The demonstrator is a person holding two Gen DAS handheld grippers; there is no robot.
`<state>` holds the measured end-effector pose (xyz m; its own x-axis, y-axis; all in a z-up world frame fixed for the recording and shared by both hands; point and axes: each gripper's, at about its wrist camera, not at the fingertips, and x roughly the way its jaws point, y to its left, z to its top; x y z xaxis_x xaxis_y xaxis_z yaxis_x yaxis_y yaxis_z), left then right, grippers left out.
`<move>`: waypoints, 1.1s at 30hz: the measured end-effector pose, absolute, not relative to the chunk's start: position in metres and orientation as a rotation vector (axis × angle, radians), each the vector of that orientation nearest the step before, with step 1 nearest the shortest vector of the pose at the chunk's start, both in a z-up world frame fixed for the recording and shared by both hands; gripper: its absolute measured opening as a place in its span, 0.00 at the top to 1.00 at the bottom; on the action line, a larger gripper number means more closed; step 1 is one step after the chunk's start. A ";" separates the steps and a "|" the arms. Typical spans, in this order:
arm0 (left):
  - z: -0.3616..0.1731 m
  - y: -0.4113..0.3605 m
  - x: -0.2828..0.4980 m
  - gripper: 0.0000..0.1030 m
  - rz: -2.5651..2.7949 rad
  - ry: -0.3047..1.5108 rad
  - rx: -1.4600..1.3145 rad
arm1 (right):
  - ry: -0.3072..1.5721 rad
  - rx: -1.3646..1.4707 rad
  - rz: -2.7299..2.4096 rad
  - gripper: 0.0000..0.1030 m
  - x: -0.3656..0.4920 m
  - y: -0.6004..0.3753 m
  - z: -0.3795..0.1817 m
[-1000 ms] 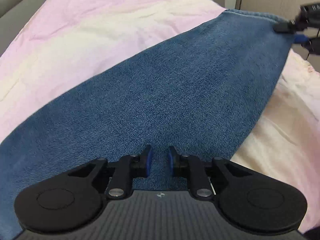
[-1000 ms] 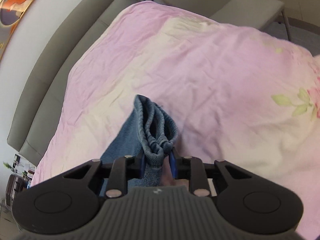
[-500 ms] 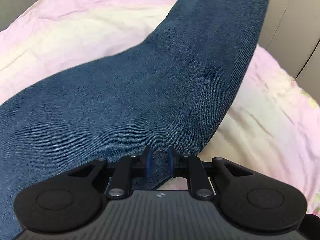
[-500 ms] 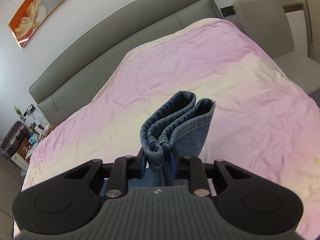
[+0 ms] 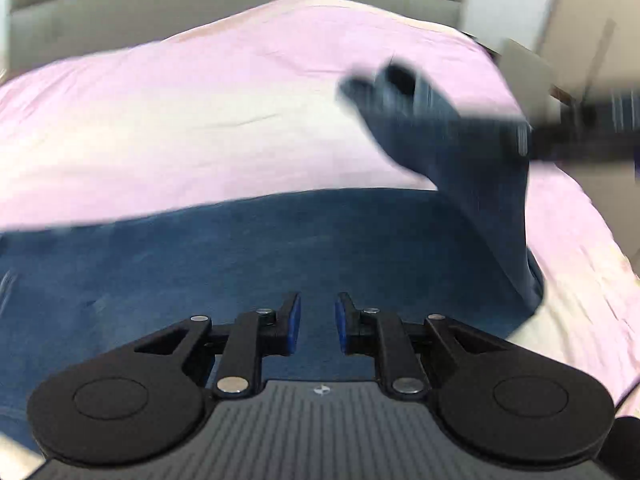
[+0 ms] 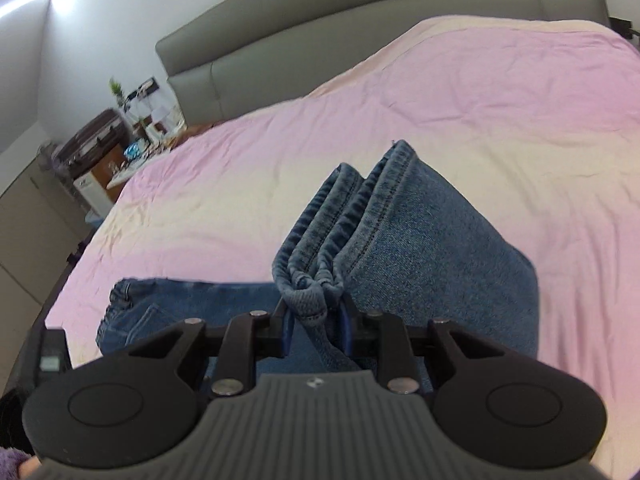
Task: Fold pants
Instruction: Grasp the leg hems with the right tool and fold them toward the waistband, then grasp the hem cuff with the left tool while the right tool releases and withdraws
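Blue jeans lie across the pink and cream bed sheet. My left gripper sits low over them; denim fills the narrow gap between its blue pads, so it is shut on a fold of the cloth. In the same view the leg ends rise up, blurred, to my right gripper. In the right wrist view my right gripper is shut on the bunched hems. The waist end with a pocket lies flat on the sheet below and to the left.
A grey padded headboard runs along the far side of the bed. A cluttered bedside table with a plant stands at the left. A grey chair is beyond the bed's right corner. A purple sleeve shows at the bottom left.
Both grippers have swung round and up with the denim in them. The leg ends now hang over the part lying on the bed, and the waist end has come into the right wrist view.
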<state>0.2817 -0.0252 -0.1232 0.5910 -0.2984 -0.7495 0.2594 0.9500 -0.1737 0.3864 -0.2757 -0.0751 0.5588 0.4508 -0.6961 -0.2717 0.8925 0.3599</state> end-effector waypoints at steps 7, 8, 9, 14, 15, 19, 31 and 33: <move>-0.151 0.025 0.282 0.81 -0.274 0.890 -0.276 | 1.065 0.009 0.463 0.81 0.375 -0.204 -0.165; -0.155 0.027 0.284 0.81 -0.268 0.897 -0.285 | 1.080 -0.024 0.467 0.81 0.374 -0.199 -0.173; -0.157 0.031 0.286 0.81 -0.262 0.901 -0.288 | 1.095 -0.055 0.475 0.77 0.373 -0.195 -0.177; -0.148 0.033 0.287 0.81 -0.254 0.882 -0.326 | 1.132 -0.017 0.546 0.58 0.374 -0.189 -0.165; -0.147 0.034 0.287 0.81 -0.252 0.879 -0.333 | 1.121 0.000 0.543 0.53 0.376 -0.190 -0.158; -0.145 0.031 0.283 0.81 -0.224 0.872 -0.283 | 1.117 -0.040 0.450 0.53 0.393 -0.180 -0.156; -0.141 0.029 0.271 0.80 -0.222 0.885 -0.251 | 1.235 0.023 0.362 0.88 0.407 -0.166 -0.200; -0.141 0.031 0.270 0.80 -0.222 0.886 -0.260 | 1.216 -0.003 0.387 0.89 0.401 -0.167 -0.191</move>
<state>0.2696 0.0306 -0.1408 0.6131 -0.2967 -0.7322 0.0833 0.9459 -0.3136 0.4015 -0.1667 -0.1908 0.2902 0.2884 -0.9125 -0.2913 0.9349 0.2028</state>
